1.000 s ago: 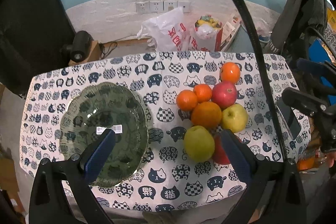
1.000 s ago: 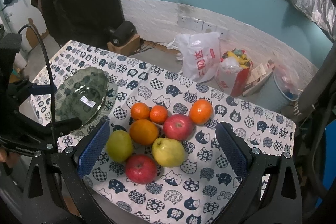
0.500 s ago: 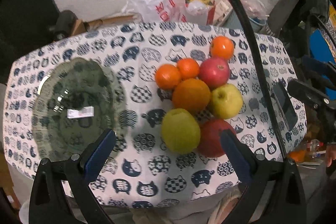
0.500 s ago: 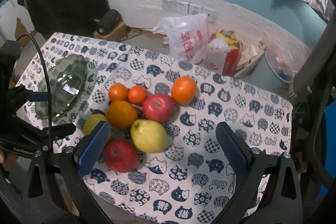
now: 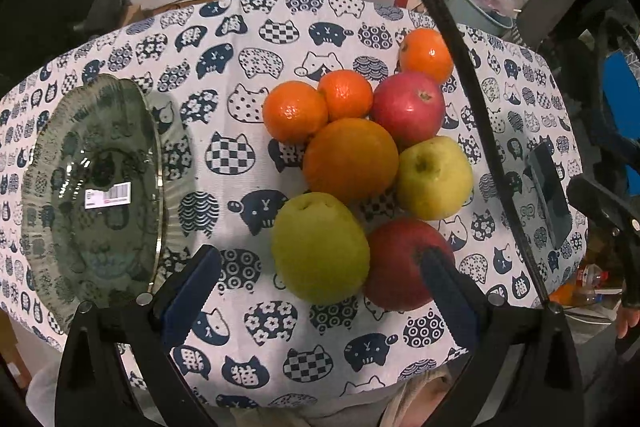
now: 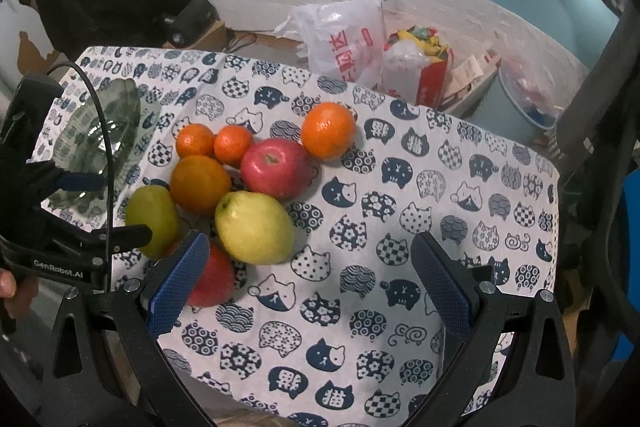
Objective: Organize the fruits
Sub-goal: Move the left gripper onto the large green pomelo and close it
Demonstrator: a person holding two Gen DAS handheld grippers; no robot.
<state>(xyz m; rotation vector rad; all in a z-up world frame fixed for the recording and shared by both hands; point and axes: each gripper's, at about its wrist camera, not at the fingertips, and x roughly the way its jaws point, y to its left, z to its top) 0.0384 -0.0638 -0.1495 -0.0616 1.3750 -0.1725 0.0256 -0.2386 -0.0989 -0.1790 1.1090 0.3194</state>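
Approaching green apple [image 5: 320, 247], directly ahead of left gripper [image 5: 320, 291] | both grippers wide open, empty | right gripper [image 6: 308, 279] farther | plate [image 5: 92, 187] at table's left edge

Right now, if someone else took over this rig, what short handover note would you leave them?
Left gripper: open, empty, framing the green apple.
Right gripper: open, empty, above the cloth beside the pile.
Fruit: eight pieces clustered on the tablecloth: oranges, red apples, yellow-green ones.
Glass plate: to the pile's left, empty.
Done: nothing moved yet.
Left: probably every fruit to the plate.
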